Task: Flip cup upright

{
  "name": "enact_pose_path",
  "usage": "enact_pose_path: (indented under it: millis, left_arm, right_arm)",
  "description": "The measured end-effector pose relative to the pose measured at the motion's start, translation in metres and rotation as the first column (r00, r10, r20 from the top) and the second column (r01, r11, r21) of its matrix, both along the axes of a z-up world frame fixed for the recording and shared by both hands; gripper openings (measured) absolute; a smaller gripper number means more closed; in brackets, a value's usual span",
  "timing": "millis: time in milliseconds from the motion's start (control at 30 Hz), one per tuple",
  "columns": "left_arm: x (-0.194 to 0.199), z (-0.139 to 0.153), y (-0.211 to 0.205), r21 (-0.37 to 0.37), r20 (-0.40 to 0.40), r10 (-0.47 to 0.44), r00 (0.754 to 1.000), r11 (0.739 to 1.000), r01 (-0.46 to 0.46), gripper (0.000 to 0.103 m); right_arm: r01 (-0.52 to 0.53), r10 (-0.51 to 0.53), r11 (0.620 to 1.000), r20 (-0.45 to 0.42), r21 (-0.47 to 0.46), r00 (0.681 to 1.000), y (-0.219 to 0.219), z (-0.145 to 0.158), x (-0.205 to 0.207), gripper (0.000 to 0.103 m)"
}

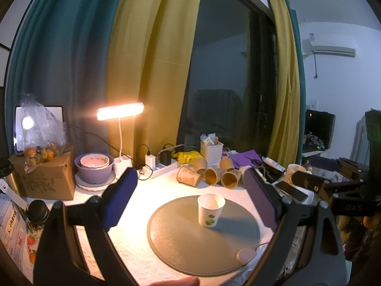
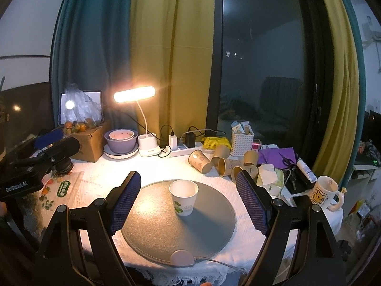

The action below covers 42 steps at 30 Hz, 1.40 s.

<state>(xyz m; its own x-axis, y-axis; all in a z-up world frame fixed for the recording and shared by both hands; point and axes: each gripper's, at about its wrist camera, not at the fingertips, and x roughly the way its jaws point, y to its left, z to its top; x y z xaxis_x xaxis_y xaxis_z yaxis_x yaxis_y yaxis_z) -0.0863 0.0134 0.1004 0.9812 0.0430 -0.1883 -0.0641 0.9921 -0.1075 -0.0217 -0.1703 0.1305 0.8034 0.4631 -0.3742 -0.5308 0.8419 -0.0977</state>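
- The cup [image 1: 211,211] [image 2: 183,197] stands upright, mouth up, on the round grey mat [image 1: 176,245] [image 2: 152,226] on the desk [image 2: 100,181].
- Left gripper [image 1: 190,205]: jaws wide apart, holding nothing, cup between and beyond them.
- Right gripper [image 2: 188,202]: jaws wide apart, empty.
- Brown cups [image 1: 214,175] lie toppled behind the mat.

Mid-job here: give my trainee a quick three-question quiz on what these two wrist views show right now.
1. True or false: the white paper cup stands upright, mouth up, on the round grey mat.
2. What does the left gripper hold? A) the cup B) nothing C) a brown cup
3. Fill in: the brown paper cups behind the mat mostly lie on their ____.

Key: 1 true. 2 B; the right gripper is open and empty too. 3 sides.
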Motion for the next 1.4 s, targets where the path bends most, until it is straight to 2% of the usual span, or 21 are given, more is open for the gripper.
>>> enact_pose_path:
  millis: [1400]
  left_arm:
    - [0.0010,-0.0013,-0.0044,0.002,-0.005,-0.009,1.000,1.000,0.009,0.091]
  right_arm:
    - [0.003,-0.003,1.000,-0.009,0.001,1.000,-0.0061,-0.0052,0.0006,0.085]
